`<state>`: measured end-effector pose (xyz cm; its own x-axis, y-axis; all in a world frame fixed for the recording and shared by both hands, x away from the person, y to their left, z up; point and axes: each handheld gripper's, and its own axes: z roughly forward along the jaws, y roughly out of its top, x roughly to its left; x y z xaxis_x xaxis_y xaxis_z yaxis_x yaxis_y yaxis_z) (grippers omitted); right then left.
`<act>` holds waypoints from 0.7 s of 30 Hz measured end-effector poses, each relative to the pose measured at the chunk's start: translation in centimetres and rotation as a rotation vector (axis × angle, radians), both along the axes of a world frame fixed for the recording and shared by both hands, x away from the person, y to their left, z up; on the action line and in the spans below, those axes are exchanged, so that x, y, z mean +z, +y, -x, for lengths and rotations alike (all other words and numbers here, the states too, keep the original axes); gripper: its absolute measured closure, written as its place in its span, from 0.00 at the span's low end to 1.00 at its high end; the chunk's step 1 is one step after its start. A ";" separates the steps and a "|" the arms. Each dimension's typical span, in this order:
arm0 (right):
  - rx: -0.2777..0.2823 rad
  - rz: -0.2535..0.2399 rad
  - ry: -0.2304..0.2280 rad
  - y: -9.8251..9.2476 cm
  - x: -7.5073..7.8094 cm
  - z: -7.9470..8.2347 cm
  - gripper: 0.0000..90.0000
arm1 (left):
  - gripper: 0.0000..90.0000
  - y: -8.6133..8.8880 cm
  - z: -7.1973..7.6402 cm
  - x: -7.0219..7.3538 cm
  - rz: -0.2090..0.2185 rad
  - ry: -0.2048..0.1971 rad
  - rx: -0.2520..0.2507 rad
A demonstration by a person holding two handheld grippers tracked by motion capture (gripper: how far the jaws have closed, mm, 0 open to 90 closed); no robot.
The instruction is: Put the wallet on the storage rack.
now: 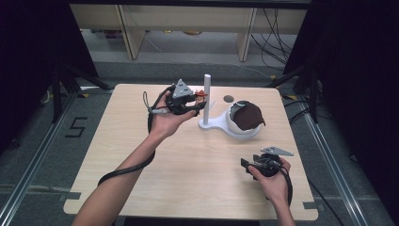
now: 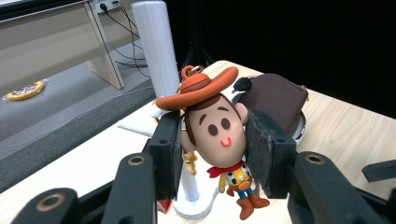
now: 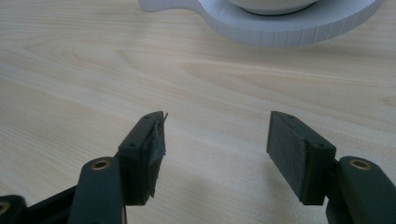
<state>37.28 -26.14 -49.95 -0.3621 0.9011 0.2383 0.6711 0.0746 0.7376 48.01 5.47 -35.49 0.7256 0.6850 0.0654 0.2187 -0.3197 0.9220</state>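
Observation:
A small cowboy figure keychain (image 2: 218, 135) with an orange hat and a metal ring on top is clamped by its head between the jaws of my left gripper (image 2: 212, 140). In the high view the left gripper (image 1: 196, 104) holds the cowboy figure (image 1: 201, 98) just left of a white upright post (image 1: 206, 96). The post stands on a white stand (image 1: 214, 125) whose bowl end carries a dark brown pouch (image 1: 248, 116). My right gripper (image 1: 244, 163) rests low near the table's front right, open with nothing between its jaws (image 3: 217, 144).
The light wooden table (image 1: 188, 160) has a small dark hole (image 1: 228, 99) near its back edge. The white stand's base (image 3: 280, 28) lies ahead of the right gripper. Shelving and cables stand beyond the table; black drapes flank it.

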 end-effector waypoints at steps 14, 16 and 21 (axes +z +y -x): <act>0.001 0.001 0.000 0.0 0.0 0.0 0.42 | 0.64 -0.1 0.3 -0.8 -0.012 0.006 -0.005; 0.000 0.002 0.000 0.0 0.0 0.0 0.42 | 0.64 -0.1 0.3 -0.8 -0.012 0.006 -0.004; -0.005 -0.006 0.009 0.2 0.0 0.1 0.42 | 0.63 0.0 0.4 -1.0 -0.015 0.006 -0.003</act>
